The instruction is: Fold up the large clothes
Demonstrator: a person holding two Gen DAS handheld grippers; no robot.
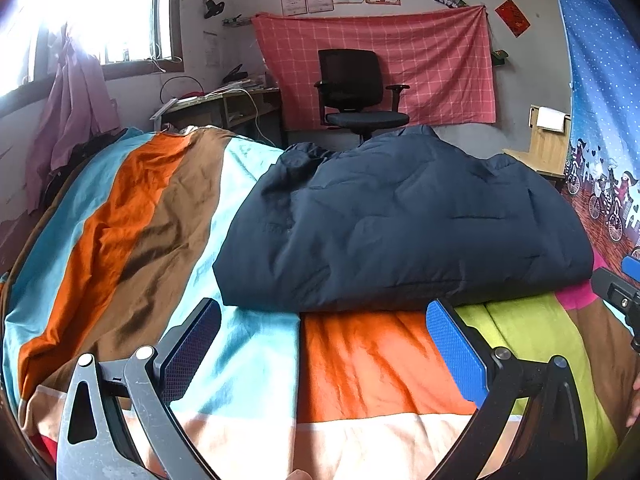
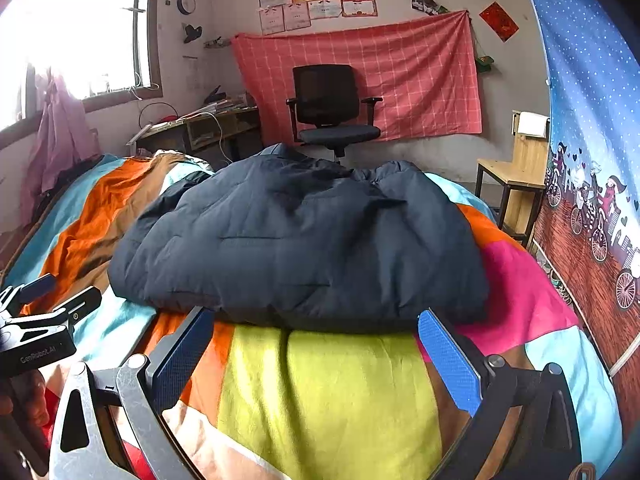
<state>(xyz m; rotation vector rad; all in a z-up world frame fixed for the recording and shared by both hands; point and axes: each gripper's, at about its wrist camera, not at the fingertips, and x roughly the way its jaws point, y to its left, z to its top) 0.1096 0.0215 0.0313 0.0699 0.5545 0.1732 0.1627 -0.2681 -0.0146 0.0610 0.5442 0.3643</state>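
A dark navy padded jacket [image 1: 400, 224] lies folded in a thick bundle on the striped bedspread [image 1: 160, 220], and the right wrist view shows the same jacket [image 2: 296, 240] from the other side. My left gripper [image 1: 324, 312] is open just short of the jacket's near edge, with nothing between its blue pads. My right gripper [image 2: 316, 320] is open too, its tips close to the near hem and holding nothing. The right gripper [image 1: 622, 284] shows at the right edge of the left wrist view. The left gripper [image 2: 48, 300] appears at the left edge of the right wrist view.
A black office chair [image 1: 356, 92] stands beyond the bed before a red checked cloth [image 1: 420, 64] on the wall. A cluttered desk [image 1: 216, 104] sits under the bright window at left. A wooden chair [image 2: 516, 176] and a printed blue curtain [image 2: 592, 120] border the right side.
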